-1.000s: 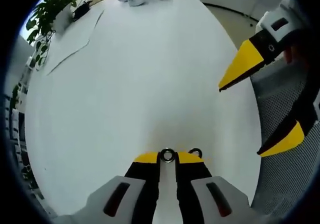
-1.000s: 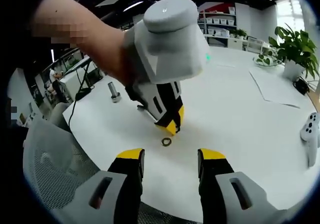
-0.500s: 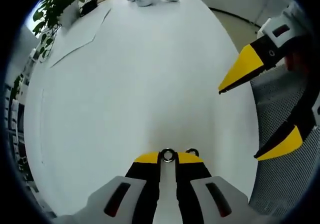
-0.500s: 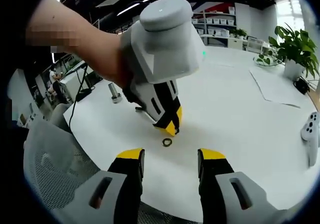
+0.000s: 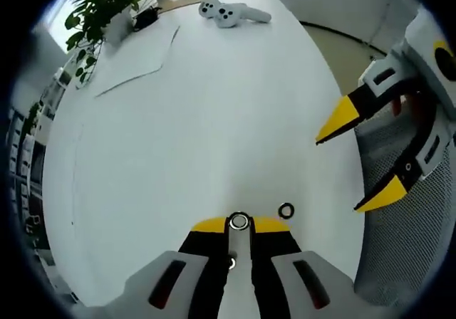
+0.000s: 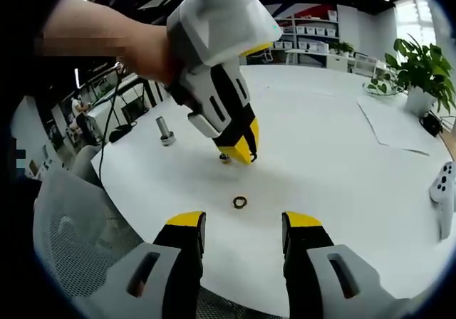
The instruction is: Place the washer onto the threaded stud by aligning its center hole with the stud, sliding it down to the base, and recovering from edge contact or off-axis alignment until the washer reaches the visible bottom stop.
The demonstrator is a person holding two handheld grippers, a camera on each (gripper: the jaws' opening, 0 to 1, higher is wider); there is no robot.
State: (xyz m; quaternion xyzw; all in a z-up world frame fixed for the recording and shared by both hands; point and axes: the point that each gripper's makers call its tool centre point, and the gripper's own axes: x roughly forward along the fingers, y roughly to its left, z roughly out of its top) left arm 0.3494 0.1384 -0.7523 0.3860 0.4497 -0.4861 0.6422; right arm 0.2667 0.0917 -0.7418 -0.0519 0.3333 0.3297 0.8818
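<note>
My left gripper (image 5: 239,227) is shut on a small metal washer (image 5: 239,222), pinched at the yellow tips. In the right gripper view the left gripper (image 6: 241,148) hangs above the white table (image 6: 335,169), with the held washer (image 6: 225,158) at its tips. A second washer (image 5: 286,210) (image 6: 240,202) lies flat on the table, just ahead of my open right gripper (image 6: 244,226). The right gripper (image 5: 338,174) enters the left gripper view from the right, jaws wide apart. The threaded stud (image 6: 164,131) stands upright near the table's left edge, left of the left gripper.
A white game controller (image 5: 229,13) (image 6: 443,191), a potted plant (image 5: 107,9) (image 6: 420,66) and a paper sheet (image 5: 135,55) sit at the far side of the table. A grey mesh chair (image 5: 406,248) (image 6: 78,241) stands by the near table edge. A black cable (image 6: 107,148) runs past the stud.
The left gripper has lifted off the table with its washer and moved away from the right gripper, towards the stud. The second washer stays on the table, now apart from the left tips.
</note>
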